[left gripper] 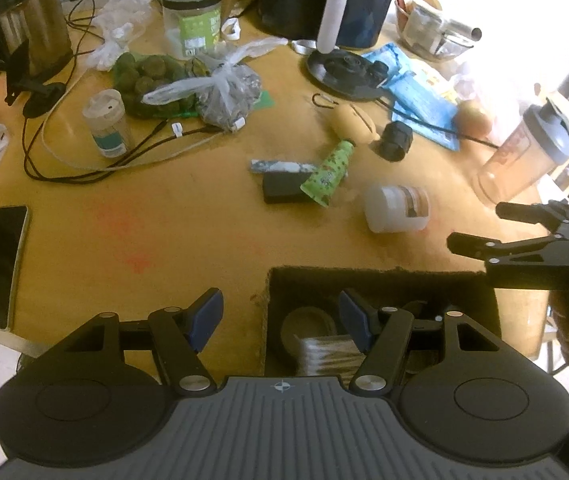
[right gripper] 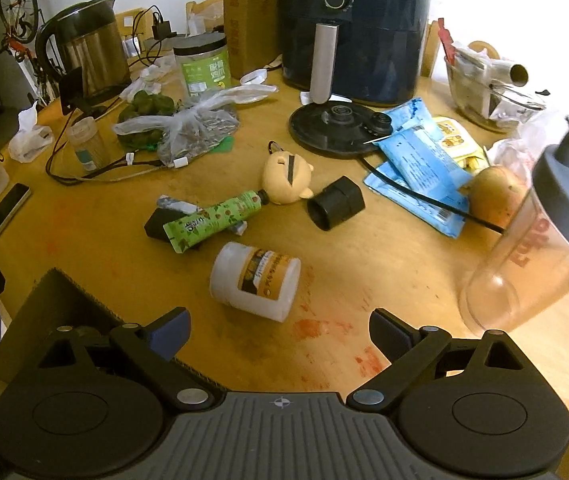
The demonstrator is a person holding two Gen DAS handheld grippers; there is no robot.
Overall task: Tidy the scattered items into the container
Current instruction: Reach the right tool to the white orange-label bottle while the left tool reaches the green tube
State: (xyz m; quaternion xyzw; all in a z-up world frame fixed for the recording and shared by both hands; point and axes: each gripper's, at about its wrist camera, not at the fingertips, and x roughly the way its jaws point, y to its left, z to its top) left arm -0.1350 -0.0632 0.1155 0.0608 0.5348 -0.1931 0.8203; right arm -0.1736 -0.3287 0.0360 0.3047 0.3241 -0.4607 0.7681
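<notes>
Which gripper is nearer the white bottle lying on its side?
Right. The right gripper hangs open just short of the white bottle, almost lined up with it. The left gripper is open over the container's rim, with the bottle farther ahead to its right.

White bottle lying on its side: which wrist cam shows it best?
The right wrist view. There the white bottle lies just ahead of the open right gripper, large, with its label facing the camera. In the left wrist view the bottle is smaller, further away and off to the right, beyond the box, with only part of the label visible.
</notes>
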